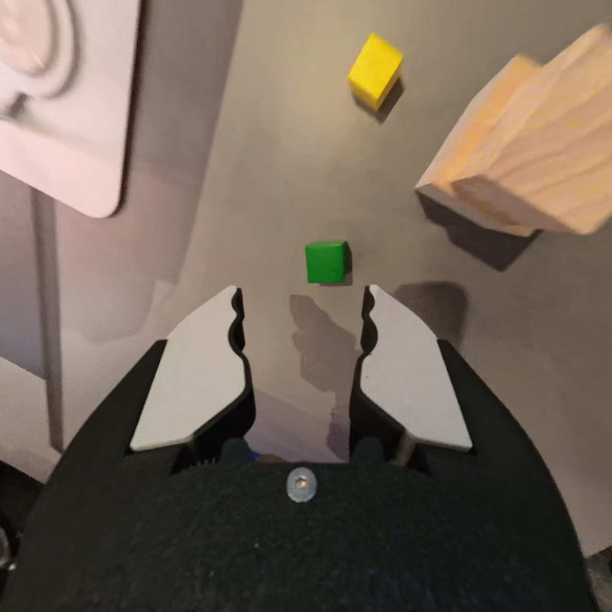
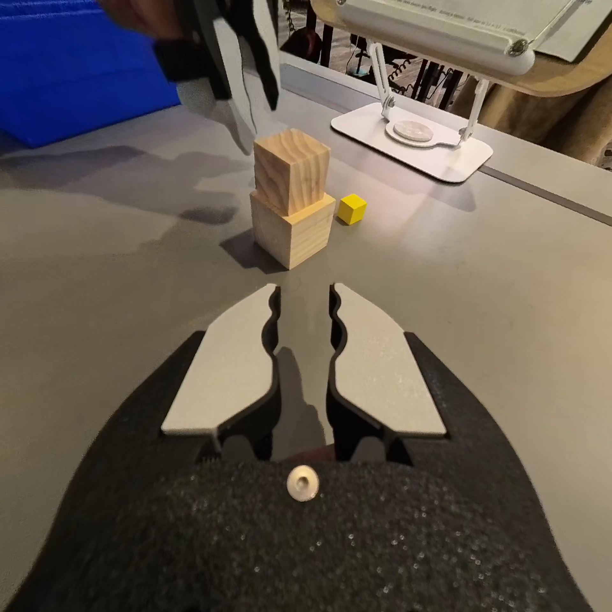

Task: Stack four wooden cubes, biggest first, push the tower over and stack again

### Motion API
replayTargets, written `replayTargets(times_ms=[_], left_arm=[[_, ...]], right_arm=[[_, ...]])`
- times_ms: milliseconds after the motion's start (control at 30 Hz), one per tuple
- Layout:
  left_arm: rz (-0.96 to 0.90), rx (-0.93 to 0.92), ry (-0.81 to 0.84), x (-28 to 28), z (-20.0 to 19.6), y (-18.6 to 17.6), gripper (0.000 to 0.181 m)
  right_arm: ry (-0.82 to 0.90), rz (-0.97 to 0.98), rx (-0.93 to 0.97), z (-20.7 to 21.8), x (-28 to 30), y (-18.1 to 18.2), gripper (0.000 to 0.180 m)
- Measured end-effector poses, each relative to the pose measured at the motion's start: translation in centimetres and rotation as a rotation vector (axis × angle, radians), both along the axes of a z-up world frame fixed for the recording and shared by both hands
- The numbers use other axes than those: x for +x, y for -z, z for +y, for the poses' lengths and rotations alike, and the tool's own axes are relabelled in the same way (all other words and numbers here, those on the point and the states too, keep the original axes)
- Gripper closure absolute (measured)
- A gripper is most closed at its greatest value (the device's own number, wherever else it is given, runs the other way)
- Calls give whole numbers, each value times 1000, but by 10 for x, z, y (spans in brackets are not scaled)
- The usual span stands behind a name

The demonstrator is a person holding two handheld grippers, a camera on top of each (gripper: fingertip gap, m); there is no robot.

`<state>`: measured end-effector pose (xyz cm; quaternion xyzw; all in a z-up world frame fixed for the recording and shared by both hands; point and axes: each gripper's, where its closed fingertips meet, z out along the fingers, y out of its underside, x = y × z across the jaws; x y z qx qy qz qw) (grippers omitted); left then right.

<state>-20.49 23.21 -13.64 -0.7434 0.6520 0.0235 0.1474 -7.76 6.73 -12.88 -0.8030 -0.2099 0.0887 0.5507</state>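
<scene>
Tower: two bare wooden cubes stand stacked on the grey table [image 2: 99,298]; the larger bottom cube [image 2: 293,231] carries a smaller top cube [image 2: 291,169] turned slightly off square, its grain in bold curved lines. The left wrist view blurs this stack at its right edge.
Blue bin [image 2: 66,66]: far left of the tower, at the table's back edge.
Left gripper [image 1: 303,291]: jaws wide apart and empty, pointing down at the table to the left of the tower; in the right wrist view its tips hang just above and left of the top cube [image 2: 246,132], blurred, not clearly touching it.
Green cube [image 1: 327,261]: smallest seen, glossy paint, lying on the table just ahead of the left gripper's fingertips, left of the tower, touching nothing.
Right gripper [image 2: 304,291]: jaws partly open with a narrow gap, empty, low over the table in front of the tower and apart from it.
Yellow cube [image 2: 352,208]: small, painted, on the table just right of the tower's bottom cube, with a slim gap between them.
White stand [image 2: 414,145]: right of and behind the tower; flat base, two slanted arms, a tilted tray above.
Writing: faint print on the sheet on the stand's tray, too small to read.
</scene>
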Motion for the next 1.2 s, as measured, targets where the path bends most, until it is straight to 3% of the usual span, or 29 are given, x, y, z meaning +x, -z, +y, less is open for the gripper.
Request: replayTargets(times_ms=[167, 233, 267, 300, 533, 667, 833, 1200], left_arm=[[-31, -97, -35, 5, -1, 34, 115], [2, -93, -46, 1, 2, 45, 131], [25, -94, -43, -2, 2, 49, 149], [27, -104, -29, -3, 0, 48, 152], [-97, -89, 141, 25, -16, -23, 152], [-116, -110, 292, 49, -48, -60, 152], [-20, -106, 406, 63, -76, -62, 152], [57, -119, 420, 68, -77, -47, 152]], right_arm=[[0, -6, 0, 0, 0, 0, 152], [0, -5, 1, 0, 0, 0, 152], [1, -4, 3, 0, 0, 0, 152], [1, -5, 4, 0, 0, 0, 153], [0, -7, 8, 0, 0, -1, 153], [0, -7, 5, 0, 0, 0, 153], [1, -5, 11, 0, 0, -1, 153], [1, -5, 14, 0, 0, -1, 154]])
